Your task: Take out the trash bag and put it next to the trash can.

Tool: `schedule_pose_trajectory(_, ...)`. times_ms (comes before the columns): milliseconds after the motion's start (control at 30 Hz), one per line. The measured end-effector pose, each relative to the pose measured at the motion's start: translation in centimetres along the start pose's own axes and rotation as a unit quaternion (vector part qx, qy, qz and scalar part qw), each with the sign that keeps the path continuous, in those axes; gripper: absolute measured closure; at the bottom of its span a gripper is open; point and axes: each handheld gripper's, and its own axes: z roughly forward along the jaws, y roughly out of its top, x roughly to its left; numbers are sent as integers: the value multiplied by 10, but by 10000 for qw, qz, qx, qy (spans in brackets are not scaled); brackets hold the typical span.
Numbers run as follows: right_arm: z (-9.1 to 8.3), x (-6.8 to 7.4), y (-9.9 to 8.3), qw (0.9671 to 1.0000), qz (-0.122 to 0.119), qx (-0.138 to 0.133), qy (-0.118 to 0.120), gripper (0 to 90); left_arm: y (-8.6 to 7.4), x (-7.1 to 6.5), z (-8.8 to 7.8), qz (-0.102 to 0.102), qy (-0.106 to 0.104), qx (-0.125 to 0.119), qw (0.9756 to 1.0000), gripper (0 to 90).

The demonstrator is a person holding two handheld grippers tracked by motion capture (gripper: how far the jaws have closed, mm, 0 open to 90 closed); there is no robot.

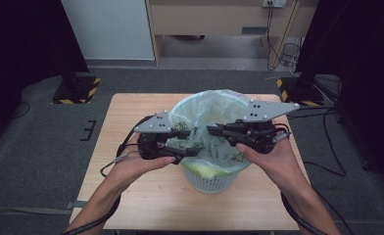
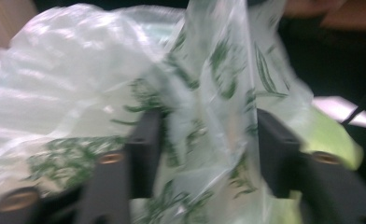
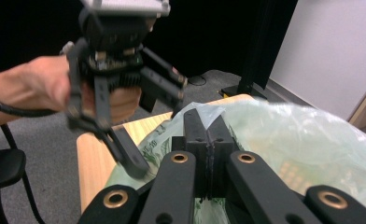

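Both hands are over the basket point(image 1: 205, 180) here, which stands on the wooden counter point(image 1: 131, 196) near its middle, lined with a thin green-printed bag point(image 1: 207, 112) whose top billows up above the rim.

The left hand-held gripper point(image 1: 182, 142) sits at the bag's near-left edge. In its own view the two black jaws stand apart, and a fold of the bag point(image 2: 209, 93) hangs right between them, loose film draped across the gap. The pads do not look pressed on it, so that one is open with plastic in the gap. The view is blurred, so I can't tell whether either jaw is brushing the film.

Over to the right hand-held gripper point(image 1: 214, 129): its jaws are fully together, and in its own view the two tips point(image 3: 208, 128) meet with a peak of the bag point(image 3: 307, 140) pinched between them at the upper edge. It has hold of the bag.

From that same view the left hand-held gripper point(image 3: 158, 135) faces it just across the bag's mouth, its jaws spread, the lower one lying against the plastic by the counter point(image 3: 95, 158) edge.
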Motion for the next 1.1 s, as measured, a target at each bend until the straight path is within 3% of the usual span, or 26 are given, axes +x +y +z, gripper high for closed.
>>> schedule_pose_trajectory(67, 0, 0, 0, 10000, 6, 10, 1, 900, 0, -1, 1, 56, 28, 88, 9999, 672)
schedule_pose_trajectory(100, 1, 0, 0, 10000, 9, -2, -8, 900, 0, -2, 1, 82, 37, 106, 9999, 672)
schedule_pose_trajectory(167, 1, 2, -3, 10000, -5, 41, 42, 887, 2, -4, 0, 109, 92, 152, 9998, 836)
schedule_pose_trajectory(200, 1, 2, -4, 9999, 4, 84, 78, 843, 3, -3, -1, 85, 132, 130, 9998, 863)
schedule_pose_trajectory(267, 3, 4, -7, 9997, -38, 245, 7, 727, 5, -3, -4, 37, 181, 41, 9998, 887)
schedule_pose_trajectory(300, 3, 4, -7, 9997, -38, 245, 7, 727, 5, -3, -4, 37, 181, 41, 9998, 892)
schedule_pose_trajectory(333, 3, 7, -11, 9989, -102, 440, -114, 617, 6, -2, -6, 24, 221, -7, 9998, 896)
schedule_pose_trajectory(367, 3, 8, -13, 9985, -119, 506, -159, 572, 7, -2, -8, 5, 258, -70, 9996, 898)
schedule_pose_trajectory(433, 2, 9, -16, 9981, -120, 576, -173, 547, 9, -1, -12, -17, 299, -157, 9994, 899)
schedule_pose_trajectory(467, 2, 10, -20, 9969, -166, 742, -196, 478, 9, -1, -13, -32, 295, -199, 9994, 900)
schedule_pose_trajectory(567, 3, 12, -25, 9952, -190, 946, -187, 456, 12, -1, -18, -76, 339, -320, 9989, 900)
schedule_pose_trajectory(600, 4, 13, -27, 9945, -179, 1020, -118, 459, 14, -1, -19, -86, 355, -346, 9987, 900)
schedule_pose_trajectory(633, 7, 14, -30, 9926, -244, 1185, -64, 518, 15, -1, -19, -83, 367, -368, 9986, 900)
schedule_pose_trajectory(700, 8, 15, -31, 9922, -284, 1211, -26, 558, 16, -2, -20, -76, 398, -376, 9985, 900)
schedule_pose_trajectory(733, 9, 15, -32, 9919, -276, 1236, 103, 703, 17, -3, -19, -82, 413, -400, 9983, 900)
schedule_pose_trajectory(800, 8, 16, -32, 9919, -286, 1220, 224, 829, 18, -3, -19, -78, 431, -436, 9981, 900)
schedule_pose_trajectory(900, 6, 16, -31, 9923, -263, 1191, 229, 900, 19, -4, -18, -52, 436, -448, 9980, 899)
schedule_pose_trajectory(1100, -5, 16, -25, 9943, -119, 1013, 321, 900, 19, -6, -19, -16, 398, -444, 9982, 898)
